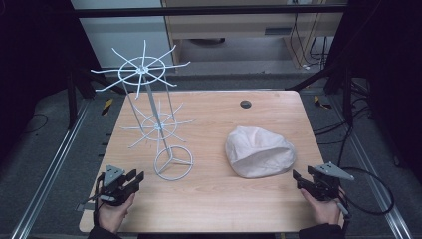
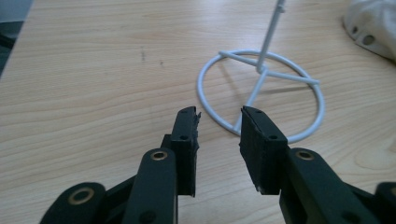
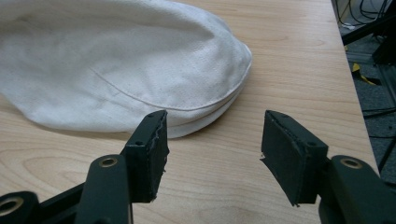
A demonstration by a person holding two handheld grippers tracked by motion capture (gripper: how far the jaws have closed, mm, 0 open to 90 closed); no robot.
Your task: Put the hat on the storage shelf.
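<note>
- On the desk (image 1: 209, 199), near its front edge, both grippers rest well apart from each other, each in a hand, with nothing between their jaws; the work looks to be at its very start, an approach not yet begun.
- Right gripper (image 1: 304, 180): jaws spread apart and empty, pointing at the white cap (image 1: 260, 151), which lies on the right half of the desk, just ahead of the jaw tips. In the right gripper view the cap (image 3: 116, 70) fills the upper left, its brim edge a little beyond the gripper (image 3: 212, 154), not touching.
- Left gripper (image 1: 133, 179): jaws parted and empty, aimed at the ring base of the white wire stand (image 1: 172, 162). In the left gripper view that ring (image 2: 261, 93) lies just past the gripper (image 2: 218, 140), apart from it.
- Judged from this, the next move calls for the right gripper to ease forward low over the desk, so that one jaw slips under the brim and the other over it, then close on the cloth; the left could steady the light stand, which may tip.
</note>
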